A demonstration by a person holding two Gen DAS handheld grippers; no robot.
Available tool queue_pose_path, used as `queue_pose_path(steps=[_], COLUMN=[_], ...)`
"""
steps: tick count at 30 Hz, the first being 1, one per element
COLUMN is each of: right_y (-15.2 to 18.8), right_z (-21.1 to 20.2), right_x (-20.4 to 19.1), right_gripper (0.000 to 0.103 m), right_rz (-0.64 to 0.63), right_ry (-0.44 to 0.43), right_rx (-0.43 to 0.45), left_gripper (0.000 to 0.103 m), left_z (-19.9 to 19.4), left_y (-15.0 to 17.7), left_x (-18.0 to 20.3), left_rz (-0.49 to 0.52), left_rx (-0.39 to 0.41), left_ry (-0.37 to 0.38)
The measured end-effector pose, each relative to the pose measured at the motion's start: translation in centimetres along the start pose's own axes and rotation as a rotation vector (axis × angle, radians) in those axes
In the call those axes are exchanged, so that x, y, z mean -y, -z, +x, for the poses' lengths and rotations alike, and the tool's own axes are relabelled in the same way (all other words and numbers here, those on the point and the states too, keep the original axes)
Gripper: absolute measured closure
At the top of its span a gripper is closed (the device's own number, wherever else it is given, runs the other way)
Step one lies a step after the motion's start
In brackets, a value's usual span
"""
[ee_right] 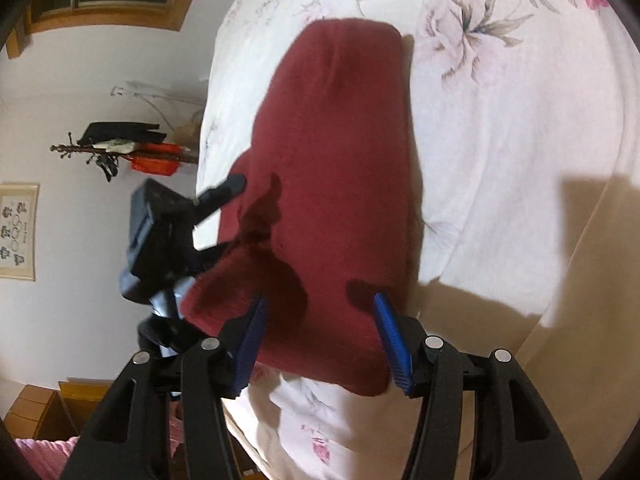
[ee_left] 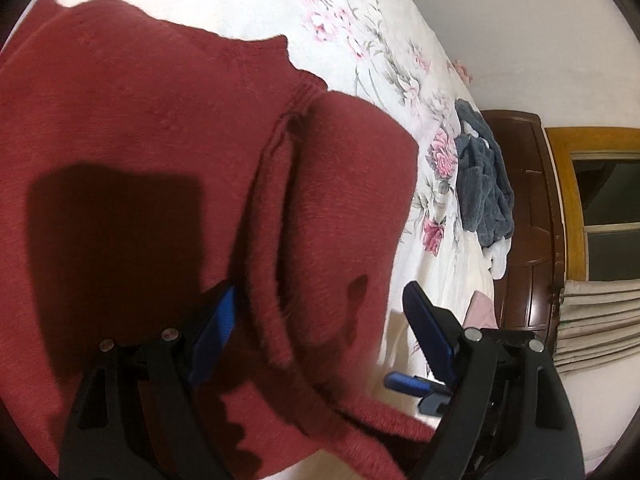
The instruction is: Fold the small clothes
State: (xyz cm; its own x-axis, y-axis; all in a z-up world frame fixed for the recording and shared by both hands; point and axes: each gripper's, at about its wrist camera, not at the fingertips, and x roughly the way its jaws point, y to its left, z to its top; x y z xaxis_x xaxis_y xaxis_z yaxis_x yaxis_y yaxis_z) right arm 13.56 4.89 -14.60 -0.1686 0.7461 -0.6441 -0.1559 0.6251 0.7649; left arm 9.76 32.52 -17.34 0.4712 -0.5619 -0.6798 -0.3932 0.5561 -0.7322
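Note:
A dark red knit sweater [ee_left: 140,128] lies on the floral bedsheet [ee_left: 360,20], with a thick fold of it [ee_left: 340,200] bulging up on its right side. My left gripper [ee_left: 320,316] stands open, its blue pads [ee_left: 426,328] on either side of that fold. In the right wrist view the sweater [ee_right: 340,168] appears as a long folded strip on the sheet [ee_right: 500,140]. Straddling its near end is my right gripper [ee_right: 320,332], open, with its fingers [ee_right: 392,340] at the cloth's edges. The left gripper's black body [ee_right: 168,232] shows at the sweater's left edge.
A heap of blue-grey fluffy clothes [ee_left: 484,184] lies farther along the bed, with a pink garment [ee_left: 480,312] near it. A dark wooden headboard [ee_left: 524,220], a window frame [ee_left: 568,200] and a curtain [ee_left: 592,320] stand beyond. A coat rack [ee_right: 120,148] hangs on the wall.

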Motion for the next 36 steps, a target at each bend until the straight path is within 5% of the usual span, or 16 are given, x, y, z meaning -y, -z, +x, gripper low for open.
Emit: queue_pose_path(steps=[4, 9, 11, 26, 36], right_y=[0.5, 0.2, 0.3, 0.7, 0.9], right_z=[0.0, 0.1, 0.3, 0.5, 2.5], right_x=[0.2, 0.9, 1.0, 0.0, -1.6], right_gripper=[0.047, 0.047, 0.047, 0.047, 0.047], right_rz=[0.002, 0.014, 0.021, 0.026, -0.028], right_ry=[0.011, 0.027, 0.038, 0.018, 0.007], right_rx=[-0.008, -0.018, -0.019, -0.013, -0.05], left_gripper=[0.029, 0.073, 0.081, 0.085, 0.086], left_z=[1.0, 1.7, 0.9, -7.5, -14.3], left_y=[-0.6, -0.6, -0.5, 0.0, -1.8], left_x=[0.7, 1.8, 2.4, 2.5, -2.0], left_rz=[0.018, 0.083, 0.11, 0.151, 0.125], left_rx=[-0.014, -0.017, 0.01, 0.178, 0.25], left_ry=[0.002, -0.071, -0.066, 0.016, -0.096])
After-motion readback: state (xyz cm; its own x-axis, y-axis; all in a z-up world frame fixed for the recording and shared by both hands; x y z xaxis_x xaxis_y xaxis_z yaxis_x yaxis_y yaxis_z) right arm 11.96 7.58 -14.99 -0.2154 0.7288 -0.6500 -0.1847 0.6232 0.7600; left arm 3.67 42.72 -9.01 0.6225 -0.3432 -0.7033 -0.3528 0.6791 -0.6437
